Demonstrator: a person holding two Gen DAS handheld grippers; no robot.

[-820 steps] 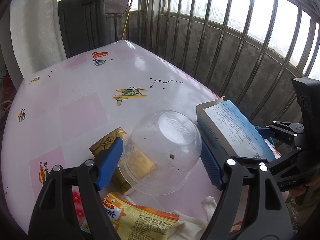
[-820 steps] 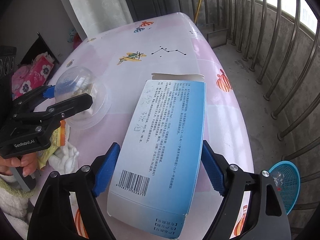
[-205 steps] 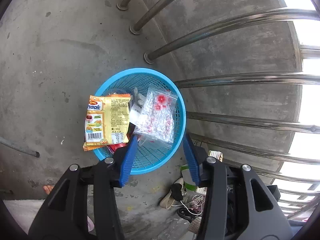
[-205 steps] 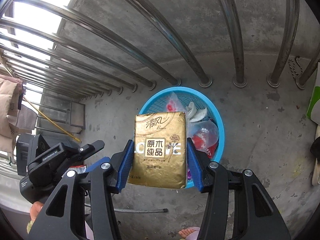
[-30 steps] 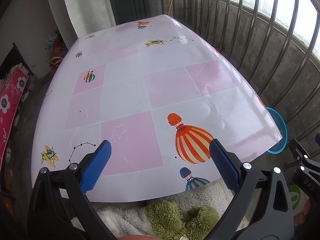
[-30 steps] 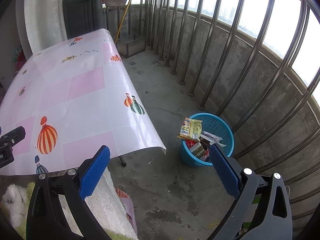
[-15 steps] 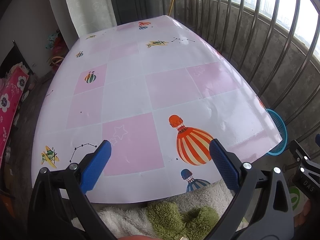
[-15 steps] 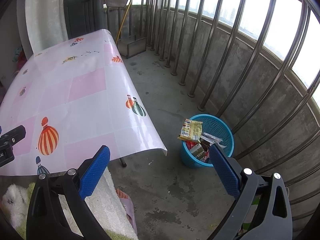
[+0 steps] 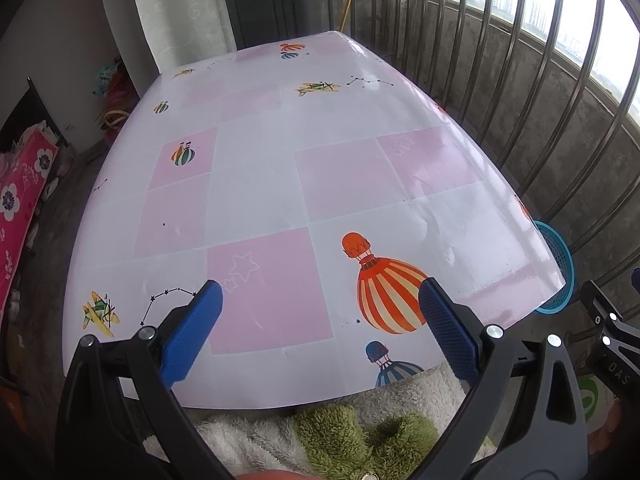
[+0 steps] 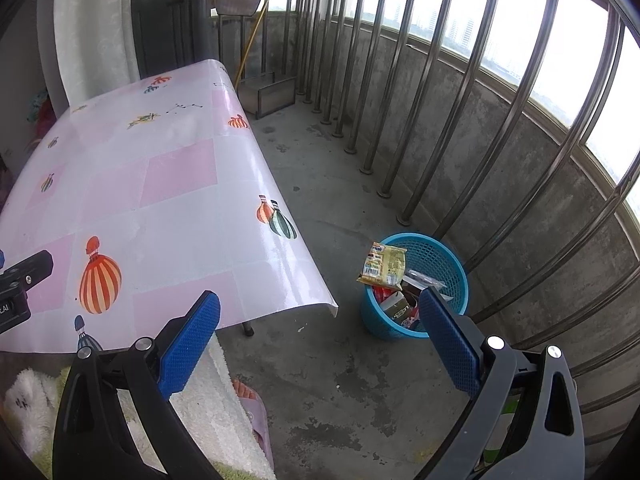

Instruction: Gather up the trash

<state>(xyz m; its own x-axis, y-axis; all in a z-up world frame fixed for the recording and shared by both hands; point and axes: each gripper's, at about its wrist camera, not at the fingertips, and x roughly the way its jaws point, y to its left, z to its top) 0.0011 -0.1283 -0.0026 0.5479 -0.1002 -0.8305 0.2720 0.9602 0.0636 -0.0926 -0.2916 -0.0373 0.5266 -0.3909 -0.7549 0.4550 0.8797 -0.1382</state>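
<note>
A blue mesh trash basket (image 10: 436, 256) stands on the concrete floor by the railing, holding a yellow snack packet (image 10: 384, 268), a clear plastic bag and other wrappers. Its rim shows past the table corner in the left wrist view (image 9: 558, 248). My left gripper (image 9: 320, 320) is open and empty above the near edge of the table (image 9: 304, 168), which bears only its pink and white balloon-print cloth. My right gripper (image 10: 318, 328) is open and empty above the floor between the table corner (image 10: 320, 300) and the basket.
Steel railing bars (image 10: 472, 92) on a concrete parapet run along the right. A dark cabinet (image 9: 264, 4) and a curtain (image 9: 176, 12) stand behind the table. Fluffy white and green fabric (image 9: 352, 428) lies just below the grippers. A metal tray (image 10: 268, 92) sits on the floor further back.
Both grippers stay open and empty. The views have shifted only slightly over the last second.
</note>
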